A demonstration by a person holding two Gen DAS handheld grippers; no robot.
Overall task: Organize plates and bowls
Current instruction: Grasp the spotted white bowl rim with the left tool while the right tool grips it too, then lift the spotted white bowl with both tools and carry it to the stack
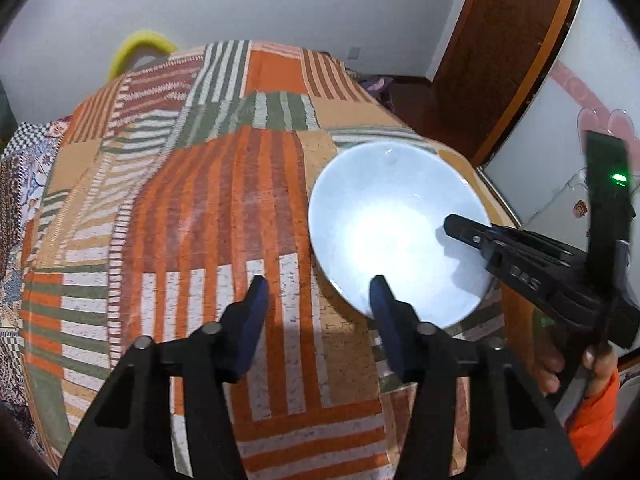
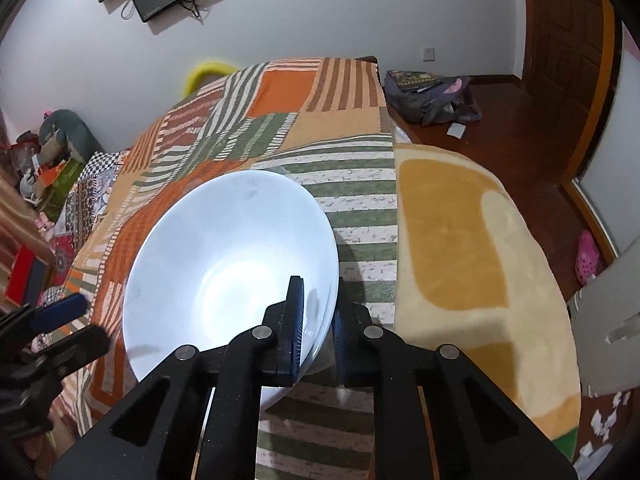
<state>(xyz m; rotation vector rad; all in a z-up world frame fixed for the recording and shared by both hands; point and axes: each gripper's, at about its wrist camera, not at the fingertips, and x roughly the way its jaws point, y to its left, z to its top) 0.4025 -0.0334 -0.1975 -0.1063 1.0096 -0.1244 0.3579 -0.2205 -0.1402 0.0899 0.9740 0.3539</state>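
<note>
A white bowl (image 1: 396, 224) (image 2: 228, 264) is held tilted above the striped patchwork blanket (image 1: 200, 208). My right gripper (image 2: 318, 320) is shut on the bowl's near rim, one finger inside and one outside; in the left wrist view it (image 1: 472, 236) reaches in from the right. My left gripper (image 1: 318, 300) is open and empty, its right finger at the bowl's near edge; it also shows at the left edge of the right wrist view (image 2: 68, 320). No plates are in view.
A yellow and cream blanket (image 2: 472, 248) covers the right side of the bed. A bag (image 2: 432, 96) lies on the wooden floor behind. A wooden door (image 1: 508, 40) and white wall stand beyond. Clutter sits at the far left (image 2: 48, 160).
</note>
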